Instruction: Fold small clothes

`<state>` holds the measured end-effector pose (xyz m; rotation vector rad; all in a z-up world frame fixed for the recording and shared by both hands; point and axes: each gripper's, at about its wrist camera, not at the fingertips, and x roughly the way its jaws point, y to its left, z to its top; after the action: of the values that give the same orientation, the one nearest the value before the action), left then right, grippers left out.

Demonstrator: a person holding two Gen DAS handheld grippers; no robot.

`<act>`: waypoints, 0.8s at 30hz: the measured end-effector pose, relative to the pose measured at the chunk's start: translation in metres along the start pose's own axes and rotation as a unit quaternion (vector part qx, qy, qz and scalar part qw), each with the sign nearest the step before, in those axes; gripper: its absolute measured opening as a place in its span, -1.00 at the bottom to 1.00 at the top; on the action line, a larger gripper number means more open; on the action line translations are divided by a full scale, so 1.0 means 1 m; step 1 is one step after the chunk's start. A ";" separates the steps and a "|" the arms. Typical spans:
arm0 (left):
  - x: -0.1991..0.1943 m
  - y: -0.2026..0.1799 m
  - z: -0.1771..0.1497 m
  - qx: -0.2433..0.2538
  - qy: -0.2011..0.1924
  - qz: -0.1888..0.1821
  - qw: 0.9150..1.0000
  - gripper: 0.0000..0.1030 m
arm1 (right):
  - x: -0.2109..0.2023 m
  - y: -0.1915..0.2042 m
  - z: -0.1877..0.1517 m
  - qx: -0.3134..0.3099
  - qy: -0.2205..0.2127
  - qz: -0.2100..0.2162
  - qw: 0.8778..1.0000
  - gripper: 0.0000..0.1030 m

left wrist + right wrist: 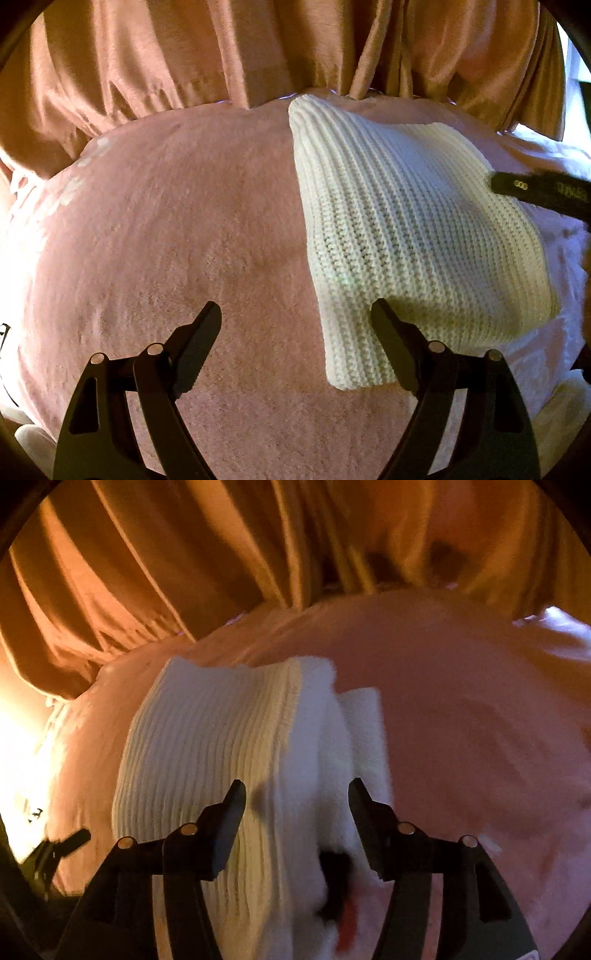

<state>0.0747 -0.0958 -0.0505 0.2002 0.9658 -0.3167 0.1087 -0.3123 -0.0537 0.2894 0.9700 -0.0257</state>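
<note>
Left wrist view showed a cream ribbed knit garment (406, 229) lying on a bed covered with a pink fleecy blanket (166, 221), with orange curtains (147, 55) hanging behind. The garment lay flat and compact, roughly rectangular, with one narrower flap reaching toward the camera. The left tongs (295, 314) stood wide apart with nothing between them; the right-hand finger was just over the near flap of the knit, though contact could not be confirmed. The dark tip of the right tongs (535, 192) entered from the right edge of that view, over the far side of the garment. Right wrist view, which was blurred, showed the same garment (207, 746) directly beneath the right tongs (297, 794), whose fingers stood moderately apart over the cloth without pinching it. At the garment's right edge, stacked white layers (362, 723) were visible, which suggested at least one fold was already in place. A small dark and red patch near the bottom of that view could not be identified. Assessment: the task appeared partly done, the garment having been brought to a reduced, layered shape on the bed. The near flap remained protruding, so a further fold or a tidying of that flap seemed outstanding. Neither tool held the cloth at this moment. No other garments awaiting folding were visible in either view.
</note>
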 end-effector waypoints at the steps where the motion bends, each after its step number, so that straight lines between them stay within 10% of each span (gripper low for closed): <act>1: 0.000 -0.001 0.000 0.000 0.000 0.000 1.000 0.57 | 0.010 0.001 0.002 0.000 0.010 0.003 1.000 0.02; 3: 0.000 -0.002 0.001 0.000 0.000 0.002 1.000 0.57 | 0.019 0.005 0.010 -0.010 0.008 0.012 1.000 -0.66; 8: 0.004 -0.001 0.005 0.000 -0.002 -0.001 1.000 0.62 | -0.019 -0.001 0.033 -0.016 -0.058 0.006 0.998 -0.70; 12: 0.005 -0.002 0.007 -0.002 -0.006 -0.006 1.000 0.66 | 0.030 -0.020 0.023 -0.016 0.019 -0.004 1.000 -0.42; 18: 0.000 -0.001 0.011 -0.006 -0.010 -0.017 1.000 0.65 | -0.015 -0.003 0.003 -0.016 -0.029 -0.035 0.999 0.17; 24: -0.011 0.020 0.012 -0.043 -0.009 -0.041 0.998 0.66 | -0.056 0.014 -0.068 -0.001 -0.010 -0.019 1.000 0.20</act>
<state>0.0850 -0.0788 -0.0346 0.0793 0.9684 -0.3521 0.0238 -0.2880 -0.0411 0.2681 0.9554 -0.0621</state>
